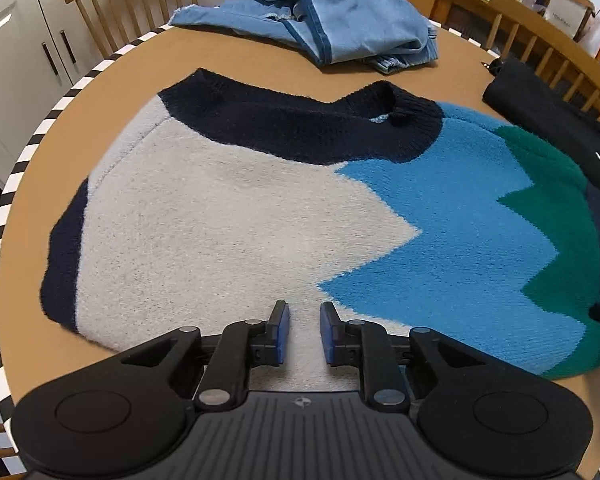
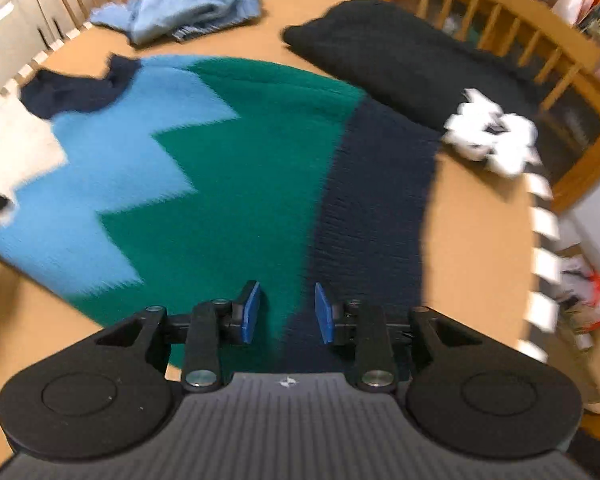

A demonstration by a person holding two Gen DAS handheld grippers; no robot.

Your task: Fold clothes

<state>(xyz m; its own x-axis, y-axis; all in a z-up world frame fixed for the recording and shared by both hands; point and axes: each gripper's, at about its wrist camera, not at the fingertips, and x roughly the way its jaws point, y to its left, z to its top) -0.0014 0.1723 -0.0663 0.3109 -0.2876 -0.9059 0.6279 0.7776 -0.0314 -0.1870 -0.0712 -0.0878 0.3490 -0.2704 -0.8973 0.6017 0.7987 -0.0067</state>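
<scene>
Two open grippers, left gripper [image 1: 304, 330] and right gripper [image 2: 286, 312], both empty. Just ahead and under: knit sweater [image 1: 228, 216], flat on the round table [image 1: 112, 92]. Soft, thick, floppy. Best pinched at the near bottom edge.

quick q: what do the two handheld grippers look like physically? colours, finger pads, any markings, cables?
Both look identical. Left gripper and right gripper: matte black linkage arms with silver pivot pins, blue flat pads on the fingertips, two round black housings, and a grey ribbed centre plate with a small round logo. No cables or sleeves in view.
</scene>
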